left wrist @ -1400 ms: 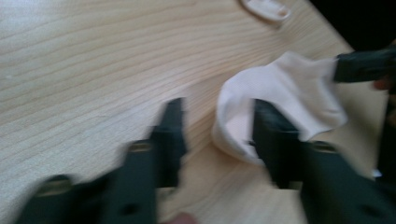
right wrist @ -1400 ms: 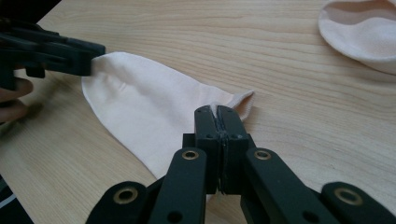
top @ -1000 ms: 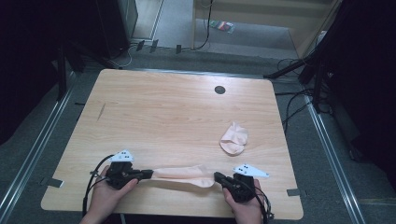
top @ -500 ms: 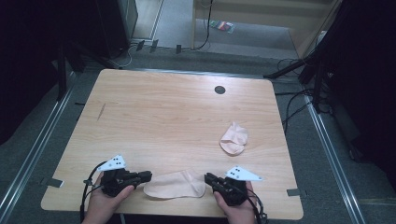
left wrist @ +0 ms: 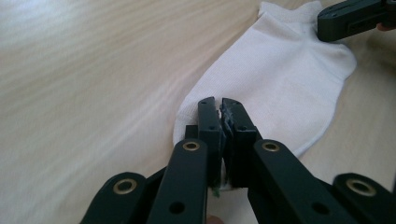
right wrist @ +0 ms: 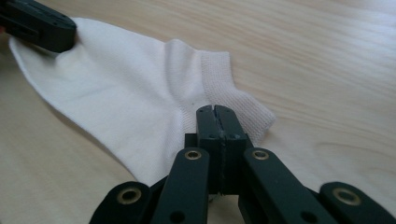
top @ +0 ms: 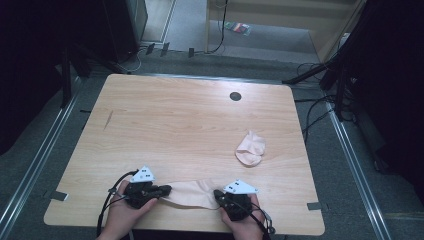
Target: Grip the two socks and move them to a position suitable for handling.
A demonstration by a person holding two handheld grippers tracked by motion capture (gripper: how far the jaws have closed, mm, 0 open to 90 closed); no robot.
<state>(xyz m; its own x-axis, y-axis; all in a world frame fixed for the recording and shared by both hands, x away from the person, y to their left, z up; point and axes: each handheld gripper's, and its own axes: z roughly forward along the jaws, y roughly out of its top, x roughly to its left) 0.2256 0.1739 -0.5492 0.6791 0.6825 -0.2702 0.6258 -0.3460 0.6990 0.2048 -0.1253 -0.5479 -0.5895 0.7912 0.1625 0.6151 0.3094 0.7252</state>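
Two hand-held grippers pinch one sock (top: 192, 193), lower centre of frame, flat on surface (top: 190, 130). Left hand-held gripper (top: 161, 190) clamps toe end, right hand-held gripper (top: 218, 195) clamps cuff. Sock's long axis runs left-right between them. Second sock (top: 251, 148) crumpled, right of centre, nearer right hand.

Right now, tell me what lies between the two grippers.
A pale sock, laid flat on the table, spans from the left gripper to the right gripper; the high view shows it.
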